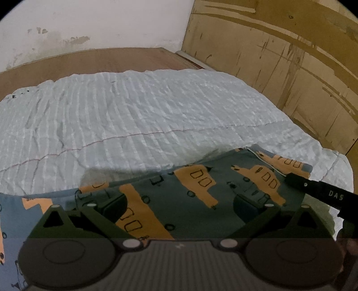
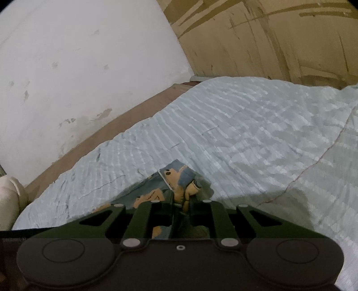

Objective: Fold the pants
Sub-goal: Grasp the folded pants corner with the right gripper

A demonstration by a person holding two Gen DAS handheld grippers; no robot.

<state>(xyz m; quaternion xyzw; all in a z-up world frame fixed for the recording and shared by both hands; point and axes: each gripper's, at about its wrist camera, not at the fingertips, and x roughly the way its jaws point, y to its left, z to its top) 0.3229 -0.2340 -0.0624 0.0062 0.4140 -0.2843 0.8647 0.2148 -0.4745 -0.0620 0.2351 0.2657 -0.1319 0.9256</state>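
The pants (image 1: 179, 192) are blue-grey with orange bus prints and lie flat on the near part of the bed. My left gripper (image 1: 181, 206) hovers just over them, its jaws wide apart with nothing pinched between them. A black finger (image 1: 313, 188) of my right gripper reaches the pants' far right corner. In the right wrist view, that corner of the pants (image 2: 176, 176) is bunched and raised, and my right gripper (image 2: 181, 208) is shut on it, the fabric squeezed between the narrow jaws.
A pale blue ribbed quilt (image 1: 145, 107) covers the bed. A brown wooden board (image 1: 89, 58) runs along its far edge under a white wall (image 1: 100, 20). Plywood panels (image 1: 279, 56) stand at the right. A cream rounded object (image 2: 9, 197) sits at the left edge.
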